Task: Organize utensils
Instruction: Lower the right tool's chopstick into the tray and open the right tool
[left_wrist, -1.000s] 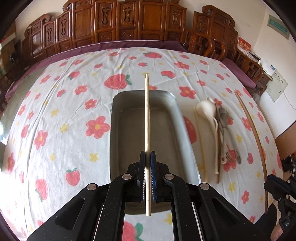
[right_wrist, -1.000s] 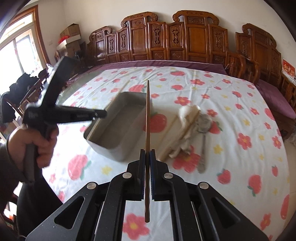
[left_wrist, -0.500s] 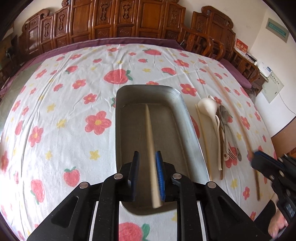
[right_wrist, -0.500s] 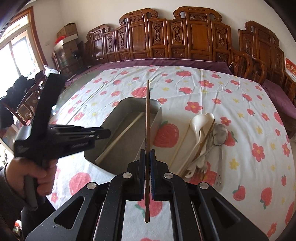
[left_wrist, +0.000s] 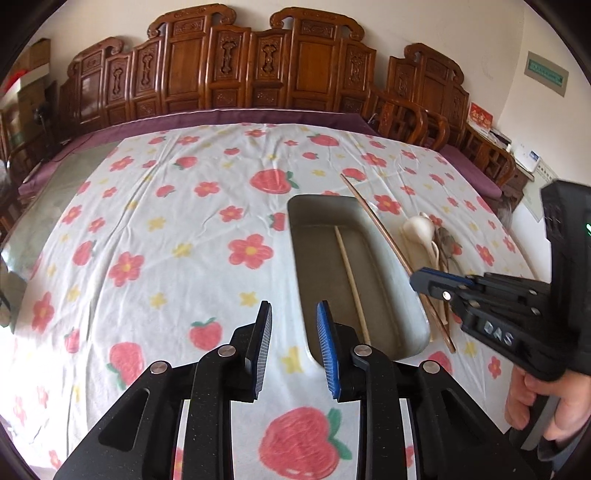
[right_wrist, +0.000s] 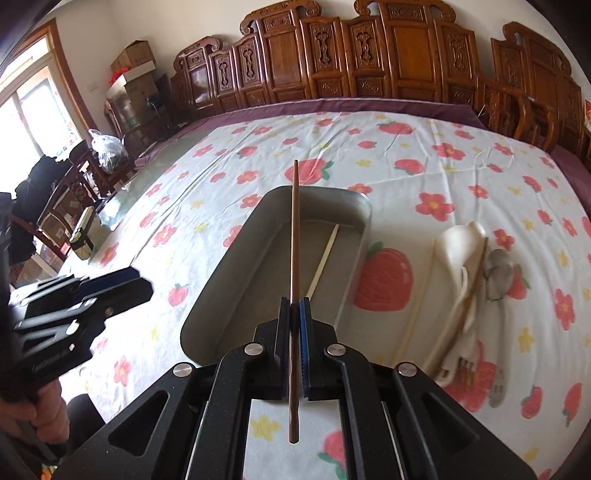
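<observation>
The letters "DAS" are read on the body of the right gripper (left_wrist: 419, 281) in the left wrist view; the white lettering on the left gripper (right_wrist: 142, 282) in the right wrist view is too blurred to be read.

At the left, the left gripper (left_wrist: 294, 321) is seen with its jaws opening and nothing between them; it is held over the tablecloth (left_wrist: 166, 229), just left of the tray's near corner.

The grey metal tray (right_wrist: 229, 295) is set lengthwise, near to far. A pale chopstick (right_wrist: 324, 260) is laid flat on its floor, with its long axis near to far, close to the tray's right wall.

A dark brown chopstick (right_wrist: 294, 236) is clamped between the closed jaws of the right gripper (right_wrist: 294, 310). It is thin and straight, and is pointed away over the tray, its far tip just beyond the far rim and its near end projecting behind the pads.

To the right of the tray, on the cloth, a second pale chopstick (right_wrist: 417, 295), white spoons (right_wrist: 461, 251) and a metal spoon (right_wrist: 498, 273) are piled together, aligned roughly near to far; the pile is blurred.
</observation>
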